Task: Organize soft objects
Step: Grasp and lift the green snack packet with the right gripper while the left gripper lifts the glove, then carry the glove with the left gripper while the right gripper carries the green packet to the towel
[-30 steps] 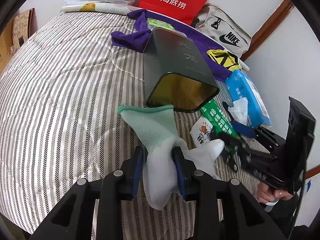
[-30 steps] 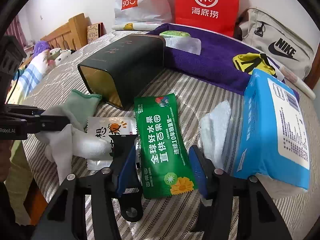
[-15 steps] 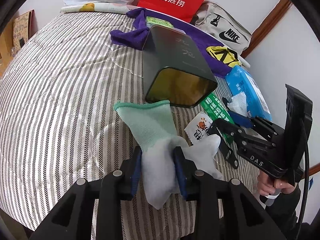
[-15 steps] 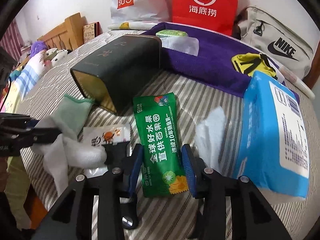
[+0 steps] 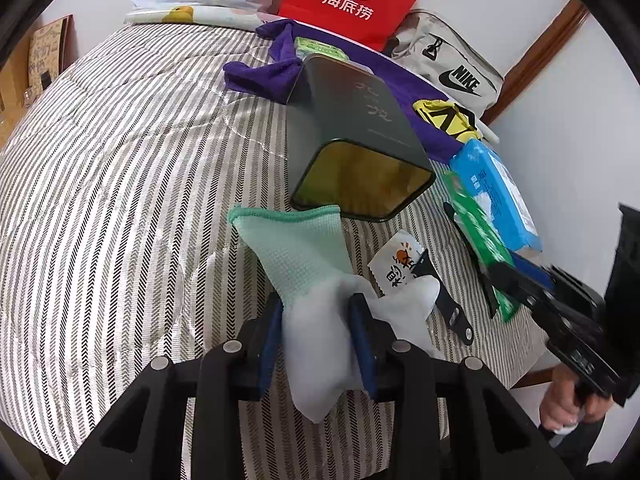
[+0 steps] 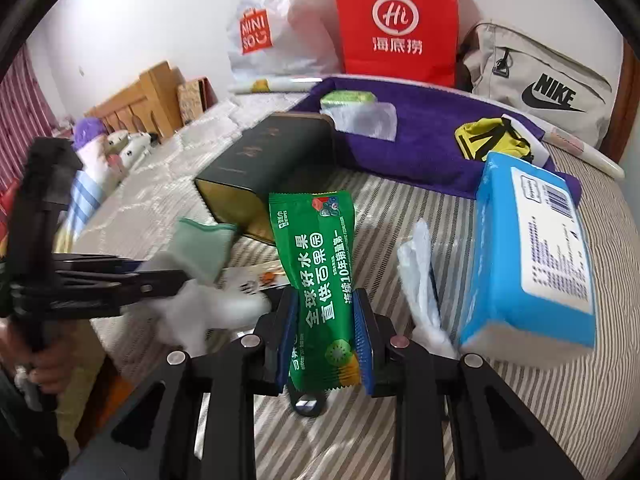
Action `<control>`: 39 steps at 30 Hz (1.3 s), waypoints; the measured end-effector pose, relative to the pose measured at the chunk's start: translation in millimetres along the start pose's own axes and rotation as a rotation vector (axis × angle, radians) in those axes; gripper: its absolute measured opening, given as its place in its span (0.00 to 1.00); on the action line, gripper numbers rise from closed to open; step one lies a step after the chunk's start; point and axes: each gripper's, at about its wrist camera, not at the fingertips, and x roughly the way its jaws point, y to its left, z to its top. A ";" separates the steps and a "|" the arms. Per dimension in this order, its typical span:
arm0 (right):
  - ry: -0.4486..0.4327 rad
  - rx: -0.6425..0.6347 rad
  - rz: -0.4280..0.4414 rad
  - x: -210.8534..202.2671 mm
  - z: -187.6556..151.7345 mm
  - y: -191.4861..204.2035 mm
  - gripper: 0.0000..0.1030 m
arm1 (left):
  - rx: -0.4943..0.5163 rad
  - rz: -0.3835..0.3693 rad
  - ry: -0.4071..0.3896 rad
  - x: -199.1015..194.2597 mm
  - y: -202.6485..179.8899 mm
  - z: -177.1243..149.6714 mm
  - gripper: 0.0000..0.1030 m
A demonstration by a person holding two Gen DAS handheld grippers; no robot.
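Both grippers are closed on something: the left gripper [image 5: 316,340], at the lower centre of its frame, pinches the white and mint-green glove [image 5: 304,264]. The right gripper [image 6: 326,340] clamps the green snack packet [image 6: 320,276] at lower centre. The glove's cuff points to the dark tin box [image 5: 356,136] lying open on the striped bedcover [image 5: 120,168].

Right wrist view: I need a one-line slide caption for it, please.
Right tool clamps a green snack packet above the striped bed, while the left tool grips a white-and-green glove.
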 end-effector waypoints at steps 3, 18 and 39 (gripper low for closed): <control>-0.023 0.003 0.000 -16.7 -7.5 -1.8 0.26 | -0.020 -0.012 -0.003 -1.8 2.5 -1.0 0.36; -0.003 0.108 -0.092 -65.0 -85.7 -60.3 0.26 | 0.102 0.045 -0.047 -10.5 -40.9 2.6 0.73; -0.008 0.157 -0.230 -27.6 -93.5 -90.7 0.42 | 0.270 0.210 -0.061 11.9 -48.1 -20.6 0.74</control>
